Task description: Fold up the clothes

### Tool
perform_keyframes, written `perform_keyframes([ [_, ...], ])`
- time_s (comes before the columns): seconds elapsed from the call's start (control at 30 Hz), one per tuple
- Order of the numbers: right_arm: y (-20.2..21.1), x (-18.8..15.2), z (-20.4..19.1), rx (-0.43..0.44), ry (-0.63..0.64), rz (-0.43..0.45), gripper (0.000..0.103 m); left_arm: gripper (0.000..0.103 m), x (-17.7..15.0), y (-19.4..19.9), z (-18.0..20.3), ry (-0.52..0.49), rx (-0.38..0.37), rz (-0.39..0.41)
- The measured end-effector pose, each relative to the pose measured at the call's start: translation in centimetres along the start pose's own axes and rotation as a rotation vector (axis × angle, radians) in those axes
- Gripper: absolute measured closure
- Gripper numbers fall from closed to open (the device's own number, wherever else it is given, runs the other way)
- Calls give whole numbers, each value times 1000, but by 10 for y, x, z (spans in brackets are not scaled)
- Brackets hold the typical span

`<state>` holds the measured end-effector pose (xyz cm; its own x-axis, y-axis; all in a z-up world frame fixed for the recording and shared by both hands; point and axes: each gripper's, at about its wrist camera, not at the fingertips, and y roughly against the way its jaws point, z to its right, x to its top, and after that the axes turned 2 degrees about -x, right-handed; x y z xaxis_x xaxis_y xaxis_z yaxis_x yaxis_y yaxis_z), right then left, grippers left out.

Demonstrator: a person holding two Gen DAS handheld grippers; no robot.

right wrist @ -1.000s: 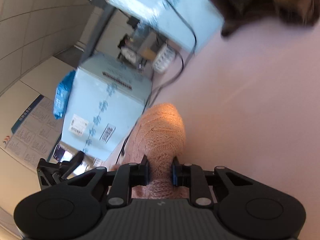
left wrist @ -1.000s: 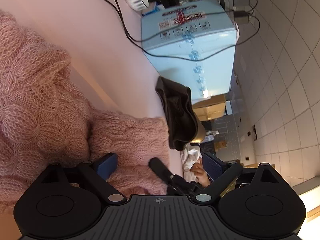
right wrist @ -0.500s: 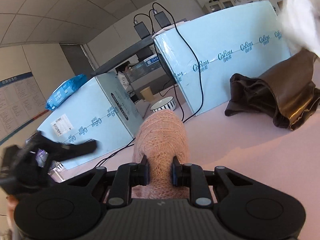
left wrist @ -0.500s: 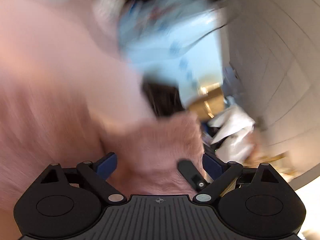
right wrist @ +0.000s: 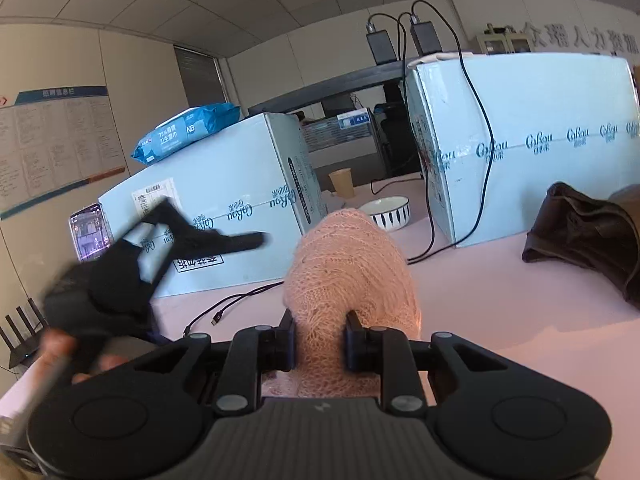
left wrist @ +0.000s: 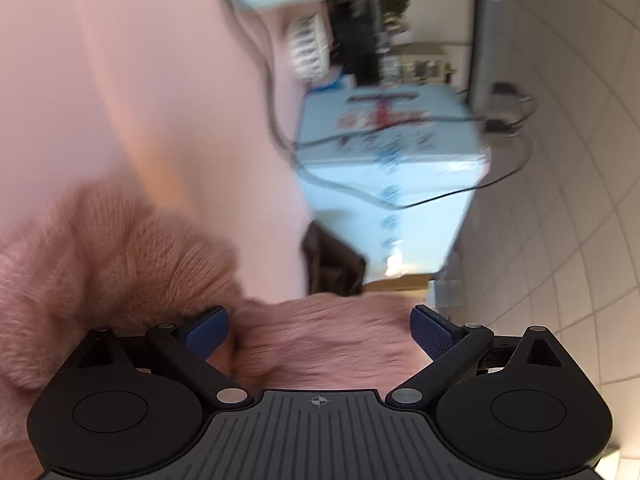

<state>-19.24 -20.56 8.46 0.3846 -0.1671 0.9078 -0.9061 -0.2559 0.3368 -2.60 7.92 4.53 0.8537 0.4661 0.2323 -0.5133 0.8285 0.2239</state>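
Observation:
A pink fuzzy knit sweater [left wrist: 120, 264] lies bunched on the pink table; the left wrist view is blurred by motion. My left gripper [left wrist: 319, 328] is open, its blue pads [left wrist: 430, 330] wide apart with sweater fabric between and below them. My right gripper [right wrist: 320, 340] is shut on a fold of the pink sweater [right wrist: 348, 268], which bulges up over the jaws. The left gripper [right wrist: 132, 264] shows blurred at the left of the right wrist view.
Two light blue cartons [right wrist: 224, 208] [right wrist: 520, 140] stand at the back with black cables [right wrist: 476, 120] running over them. A dark brown garment [right wrist: 584, 236] lies at the right. A striped bowl [right wrist: 386, 212] and paper cup [right wrist: 342, 182] sit between the cartons.
My right gripper has lifted and levelled out, still holding the sweater. My left gripper has swung fast across the sweater, staying open.

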Motion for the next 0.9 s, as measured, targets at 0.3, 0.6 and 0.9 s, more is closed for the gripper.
perform_keyframes([
  [0.3,-15,-17,-64,160,321,-25,77,4,8,34,-51,54,193,50],
  [0.6,-47,-47,-105,326,473,-180,67,4,5,75,-41,25,127,254],
  [0.9,-45,-65,-116,447,542,-197,33,4,9,64,18,-227,-41,126],
])
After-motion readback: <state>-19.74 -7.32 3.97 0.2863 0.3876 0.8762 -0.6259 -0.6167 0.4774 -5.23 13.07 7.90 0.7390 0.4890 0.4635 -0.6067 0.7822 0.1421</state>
